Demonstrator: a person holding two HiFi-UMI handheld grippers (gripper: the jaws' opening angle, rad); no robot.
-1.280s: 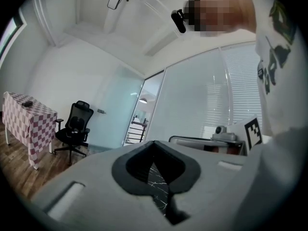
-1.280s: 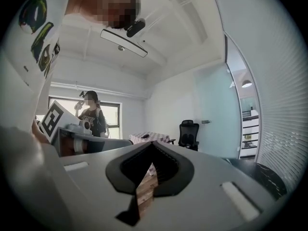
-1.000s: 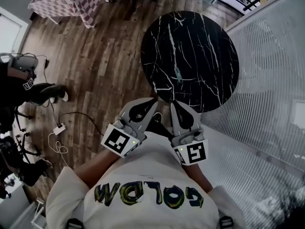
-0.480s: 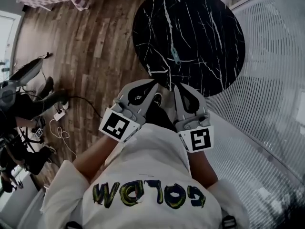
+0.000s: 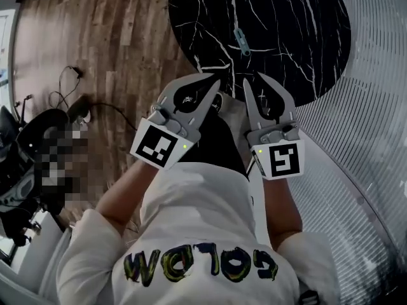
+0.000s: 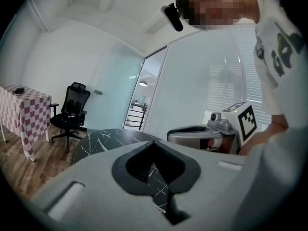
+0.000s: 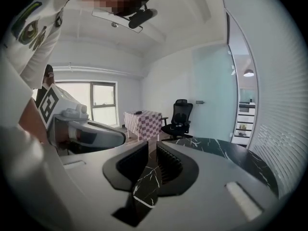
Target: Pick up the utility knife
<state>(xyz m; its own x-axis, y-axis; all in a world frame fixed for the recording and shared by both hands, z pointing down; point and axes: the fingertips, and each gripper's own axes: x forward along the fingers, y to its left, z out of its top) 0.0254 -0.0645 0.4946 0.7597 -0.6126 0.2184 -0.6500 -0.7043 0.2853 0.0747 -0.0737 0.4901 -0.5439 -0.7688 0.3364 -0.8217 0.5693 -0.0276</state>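
Note:
The utility knife (image 5: 242, 42), small and teal-grey, lies alone near the middle of the round black marble table (image 5: 299, 18). Both grippers are held side by side at the table's near edge, pointing at it, short of the knife. My left gripper (image 5: 215, 83) is shut with its tips meeting and nothing in it; the left gripper view shows it (image 6: 155, 142) over the table (image 6: 96, 143). My right gripper (image 5: 254, 78) has a narrow gap between its jaws, which are opening, and nothing lies between them (image 7: 152, 148). Neither gripper view shows the knife.
Wooden floor (image 5: 127, 30) runs left of the table, with cables (image 5: 70, 81) and dark equipment (image 5: 25, 151) at the far left. A ribbed glass wall (image 5: 362, 145) curves along the right. A checkered table (image 7: 142, 121) and an office chair (image 7: 179, 114) stand beyond.
Both grippers have come down and forward toward the table's near edge. The right gripper's jaws, closed before, now show a narrow gap. The knife has not moved on the table.

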